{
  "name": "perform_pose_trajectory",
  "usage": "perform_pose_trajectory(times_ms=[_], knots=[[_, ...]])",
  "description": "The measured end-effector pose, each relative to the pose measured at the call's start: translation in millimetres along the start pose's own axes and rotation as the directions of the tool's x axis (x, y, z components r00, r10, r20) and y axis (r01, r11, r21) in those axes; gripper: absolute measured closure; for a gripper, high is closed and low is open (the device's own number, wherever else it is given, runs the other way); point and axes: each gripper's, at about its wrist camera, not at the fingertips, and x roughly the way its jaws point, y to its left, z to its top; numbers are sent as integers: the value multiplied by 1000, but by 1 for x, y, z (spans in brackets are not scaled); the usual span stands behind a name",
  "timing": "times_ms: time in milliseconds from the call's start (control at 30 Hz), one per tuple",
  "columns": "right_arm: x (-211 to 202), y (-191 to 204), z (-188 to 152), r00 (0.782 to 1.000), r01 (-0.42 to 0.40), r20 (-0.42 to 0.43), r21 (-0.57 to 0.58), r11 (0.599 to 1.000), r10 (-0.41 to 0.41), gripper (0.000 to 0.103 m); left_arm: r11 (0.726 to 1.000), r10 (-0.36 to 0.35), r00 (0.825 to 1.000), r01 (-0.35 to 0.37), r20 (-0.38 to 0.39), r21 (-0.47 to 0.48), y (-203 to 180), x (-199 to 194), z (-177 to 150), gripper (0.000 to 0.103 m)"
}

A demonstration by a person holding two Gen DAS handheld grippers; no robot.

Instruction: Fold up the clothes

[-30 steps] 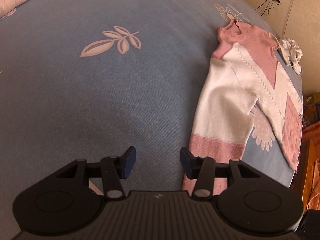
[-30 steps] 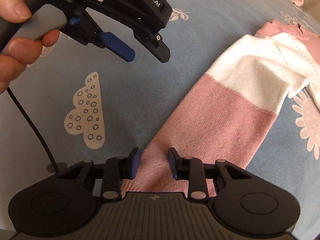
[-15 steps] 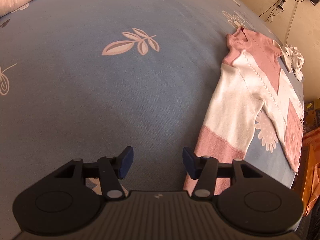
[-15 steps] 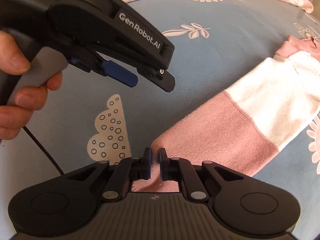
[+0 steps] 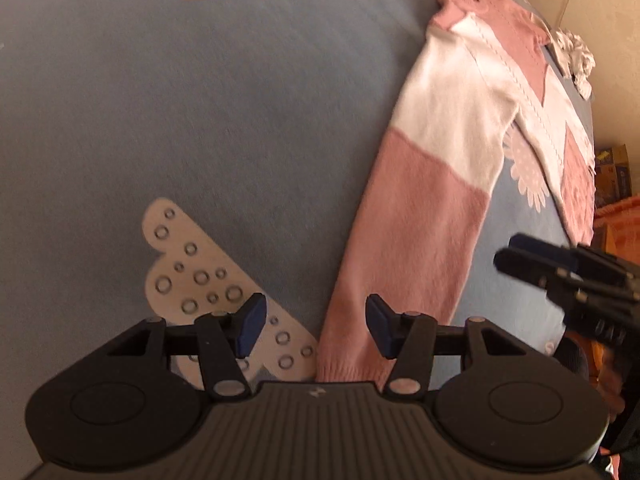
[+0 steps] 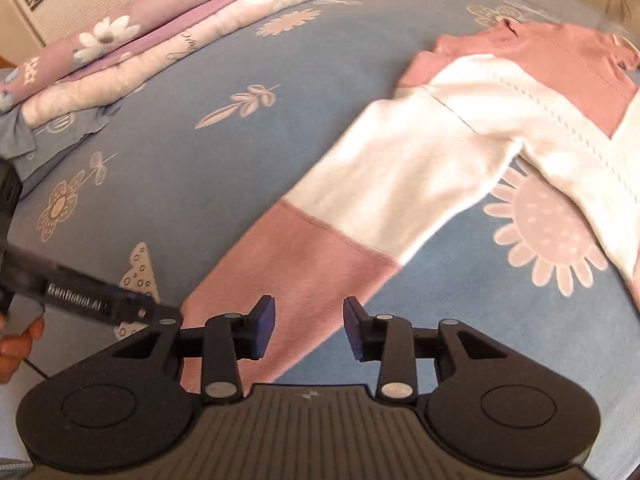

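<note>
— Sweater [image 6: 460, 168], pink and white, lies flat on the blue flowered bedsheet [image 5: 200, 120], one sleeve [image 5: 408, 240] stretched out toward both grippers.

— What are the claws doing?

— Left gripper [image 5: 312, 326] hangs released over the sleeve's pink cuff, pads clear of the cloth. Right gripper [image 6: 310, 328] is spreading its jaws; the sleeve runs under the gap, but nothing is pinched.

— Any writing?

— White lettering on the left gripper's side in the right wrist view, too smeared to read. Cursive script on the folded quilt [image 6: 160, 40] at the bed's far edge, also unreadable.

— Anything else?

— Fingers [image 6: 16, 344] on the left handle, at the frame's edge.
</note>
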Motion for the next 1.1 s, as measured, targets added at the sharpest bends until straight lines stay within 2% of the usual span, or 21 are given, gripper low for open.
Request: perform_pose_trajectory(times_ms=[100, 167, 200, 267, 400, 567, 633, 700, 767, 833, 867, 933, 1000, 1100], knots=[[8, -10, -4, 1000, 17, 6, 26, 1000, -17, 60, 1000, -11, 1000, 11, -10, 5, -4, 1, -11, 50], [10, -13, -5, 1000, 16, 4, 29, 999, -16, 60, 998, 19, 999, -17, -32, 68, -14, 3, -18, 73], [11, -14, -6, 1000, 15, 2, 31, 999, -15, 60, 994, 41, 998, -36, -48, 103, -19, 5, -22, 99], [12, -14, -7, 1000, 12, -1, 28, 1000, -12, 60, 989, 46, 997, -38, -55, 140, -25, 5, -28, 100], [12, -11, -11, 1000, 0, -4, 29, 1000, 0, 56, 989, 4, 997, 8, -78, 149, -28, -1, -32, 101], [14, -6, -12, 1000, 9, -9, -27, 1000, -10, 55, 990, 41, 990, -21, -138, 139, -24, 3, -31, 101], [14, -7, -11, 1000, 10, 3, -42, 999, -10, 55, 991, 25, 987, -4, -159, 136, -20, -1, -25, 98], [14, -10, -9, 1000, 4, 25, -51, 999, -3, 55, 984, 32, 993, -11, -116, 178, -26, -14, -10, 97], [15, -13, -2, 997, -7, 71, -57, 998, 11, 57, 976, 34, 998, -21, -56, 218, -34, -29, 9, 91], [23, -14, 8, 994, -14, 109, -68, 998, 21, 58, 963, 23, 999, -32, 35, 269, -47, -43, 42, 79], [29, -14, 13, 993, -11, 117, -73, 997, 20, 58, 956, 20, 997, -40, 70, 292, -55, -46, 59, 79], [44, -12, 19, 996, 11, 90, -80, 997, -4, 57, 933, 2, 989, -54, 145, 356, -74, -47, 100, 78], [56, -11, 19, 1000, 17, 25, -87, 996, -15, 57, 911, -22, 977, -68, 213, 406, -93, -43, 138, 75], [43, -10, 9, 998, -19, 55, -70, 997, 23, 57, 907, -62, 961, -59, 271, 417, -131, -15, 196, 73]])
